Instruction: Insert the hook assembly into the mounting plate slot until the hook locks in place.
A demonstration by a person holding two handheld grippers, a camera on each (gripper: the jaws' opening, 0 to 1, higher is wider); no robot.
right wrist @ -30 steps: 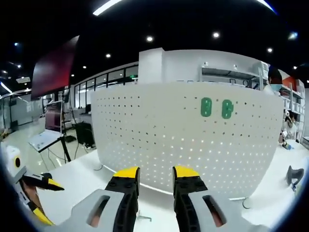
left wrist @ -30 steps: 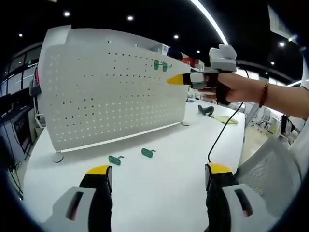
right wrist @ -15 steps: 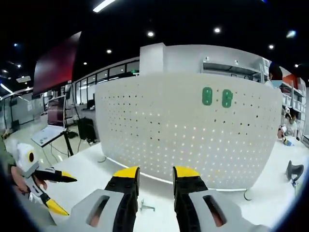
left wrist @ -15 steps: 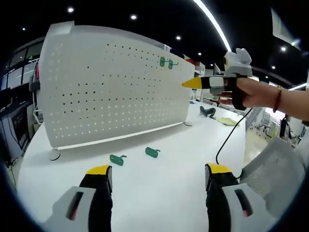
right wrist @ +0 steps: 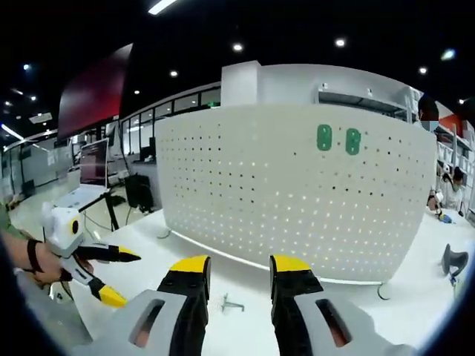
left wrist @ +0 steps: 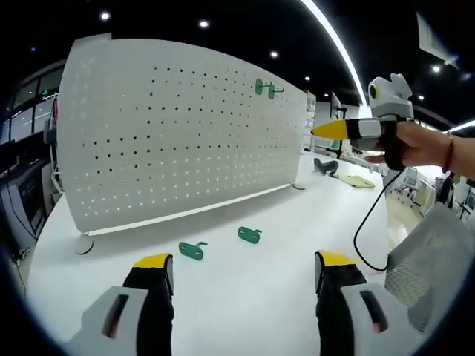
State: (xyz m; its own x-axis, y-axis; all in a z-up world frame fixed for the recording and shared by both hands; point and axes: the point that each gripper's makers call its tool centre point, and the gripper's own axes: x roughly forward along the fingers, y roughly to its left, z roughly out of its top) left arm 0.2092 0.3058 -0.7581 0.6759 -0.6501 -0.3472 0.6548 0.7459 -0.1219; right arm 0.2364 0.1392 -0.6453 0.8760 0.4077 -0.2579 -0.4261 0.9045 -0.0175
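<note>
A big white pegboard (left wrist: 178, 133) stands on a white table (left wrist: 245, 297). Two green hooks (left wrist: 267, 89) already hang near its top edge. Two more green hooks lie flat on the table, one (left wrist: 192, 250) just beside the other (left wrist: 249, 235), in front of the board.

The left gripper (left wrist: 241, 268) hangs over the table with its yellow-tipped jaws wide apart and nothing between them. The right gripper (right wrist: 236, 268) faces the board from the other side, its jaws a narrow gap apart, also holding nothing.

My guess is that a hook on the table has to be picked up next. They are small and flat, so the jaws could slip off or push one away. A tilted hook might miss the holes and fail to lock.

The left gripper view shows the two loose hooks and the right gripper held up in a hand (left wrist: 415, 144). The right gripper view shows the board's back, a small metal piece (right wrist: 231, 303) on the table, and the left gripper (right wrist: 119, 274) low at the side.
</note>
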